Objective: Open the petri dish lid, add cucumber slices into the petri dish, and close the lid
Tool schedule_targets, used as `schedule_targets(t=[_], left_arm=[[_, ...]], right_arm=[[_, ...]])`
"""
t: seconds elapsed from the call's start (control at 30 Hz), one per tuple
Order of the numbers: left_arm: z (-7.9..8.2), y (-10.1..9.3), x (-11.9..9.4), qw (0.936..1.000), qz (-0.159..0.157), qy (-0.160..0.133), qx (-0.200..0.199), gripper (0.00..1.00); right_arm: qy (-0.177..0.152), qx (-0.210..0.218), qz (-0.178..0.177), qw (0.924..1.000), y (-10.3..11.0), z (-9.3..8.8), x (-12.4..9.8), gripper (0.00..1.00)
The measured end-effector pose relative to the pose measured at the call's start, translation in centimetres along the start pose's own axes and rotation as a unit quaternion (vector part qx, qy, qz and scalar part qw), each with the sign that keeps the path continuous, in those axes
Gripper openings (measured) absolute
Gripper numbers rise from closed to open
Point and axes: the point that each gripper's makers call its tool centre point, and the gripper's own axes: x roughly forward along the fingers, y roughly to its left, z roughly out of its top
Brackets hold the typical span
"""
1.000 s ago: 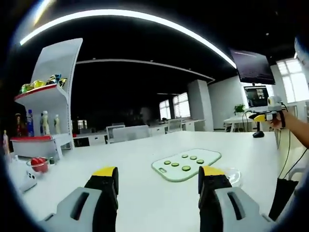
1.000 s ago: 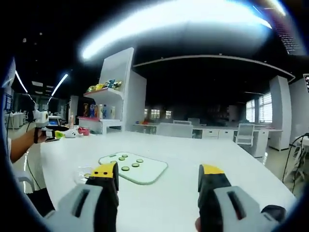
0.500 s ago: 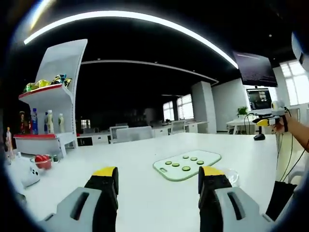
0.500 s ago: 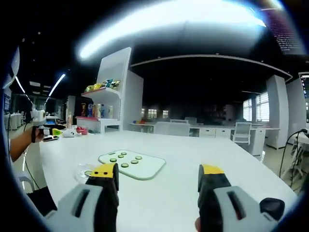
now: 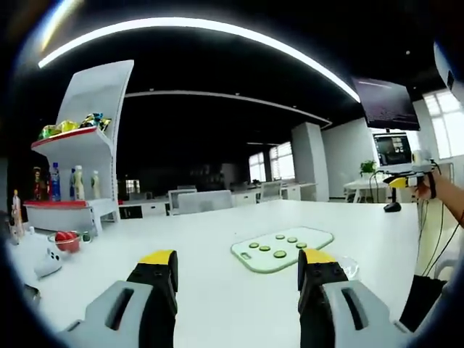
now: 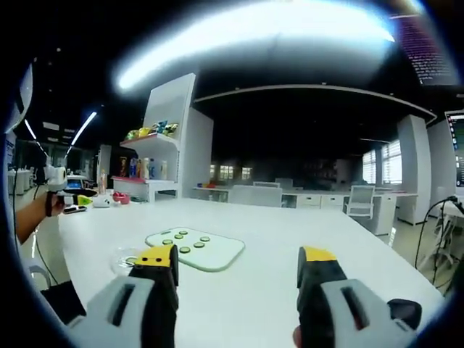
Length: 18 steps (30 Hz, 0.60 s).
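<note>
A pale green cutting board (image 5: 316, 236) lies on the white table (image 5: 210, 232) with several cucumber slices (image 5: 280, 254) on it. A clear petri dish (image 5: 348, 265) sits just right of the board, partly behind my left gripper's right jaw. My left gripper (image 5: 238, 264) is open and holds nothing, short of the board. In the right gripper view the cutting board (image 6: 221, 252), the cucumber slices (image 6: 184, 249) and the petri dish (image 6: 126, 257) lie ahead to the left. My right gripper (image 6: 236, 262) is open with nothing between its jaws.
A white shelf unit (image 5: 76, 163) with bottles and snacks stands at the table's far left, with a bowl of red items (image 5: 65, 241) near it. A hand holds the other gripper (image 5: 408, 179) at the right edge. Office chairs (image 6: 362, 201) stand beyond the table.
Both views have shifted slightly as the hands drift. Board, slices and dish lie where they were, and both pairs of jaws stay open.
</note>
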Motion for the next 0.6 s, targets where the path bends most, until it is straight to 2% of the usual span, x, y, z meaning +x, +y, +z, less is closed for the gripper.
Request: schedule_targets(t=[0.6], left_arm=[[0.15,0.12,-0.10,1.0000,0.004,-0.003,0.002,0.67]], right_arm=[[0.006,-0.001,0.005,1.0000,0.51,-0.59,0.28,0.65]])
